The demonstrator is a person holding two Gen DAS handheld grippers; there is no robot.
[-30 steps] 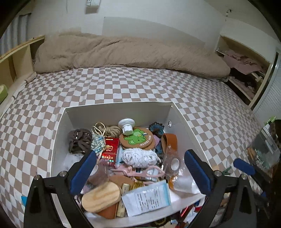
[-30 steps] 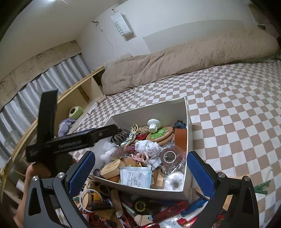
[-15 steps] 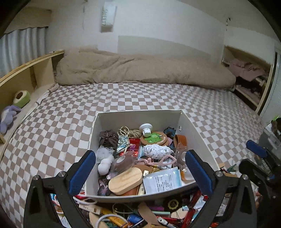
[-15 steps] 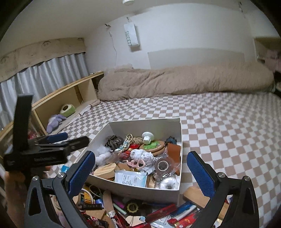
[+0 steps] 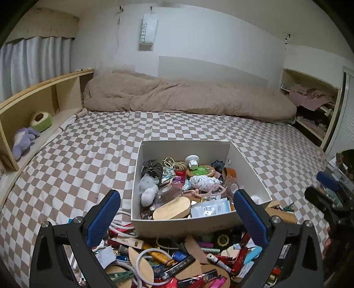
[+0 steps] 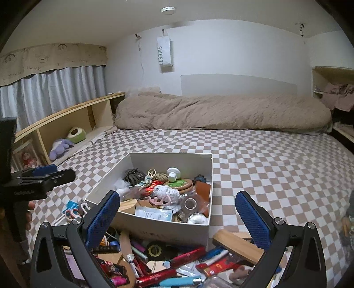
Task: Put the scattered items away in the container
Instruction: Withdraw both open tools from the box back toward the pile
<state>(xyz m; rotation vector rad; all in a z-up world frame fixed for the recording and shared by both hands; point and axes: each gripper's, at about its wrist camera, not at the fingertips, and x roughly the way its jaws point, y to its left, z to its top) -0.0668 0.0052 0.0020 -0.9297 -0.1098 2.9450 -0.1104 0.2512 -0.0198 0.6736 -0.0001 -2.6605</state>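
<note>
Both claws spread wide and holding nothing, left claw point(image 5: 177, 212) and right claw point(image 6: 178, 212) hovering level before white box point(image 5: 199, 223), loose clutter point(image 5: 177, 261) beneath.

Dim, even indoor light from a ceiling lamp point(image 6: 168, 10). Soft shadows, no glare. Both fisheye views bend strongly, with dark vignetted corners. Focus slightly soft throughout.

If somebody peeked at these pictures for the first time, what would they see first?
Probably the white box on the checkered bed, stuffed with small things like a green frog coaster. Next, the messy pile of pens and packets on the bed right in front of it, with both open tools above it.
</note>
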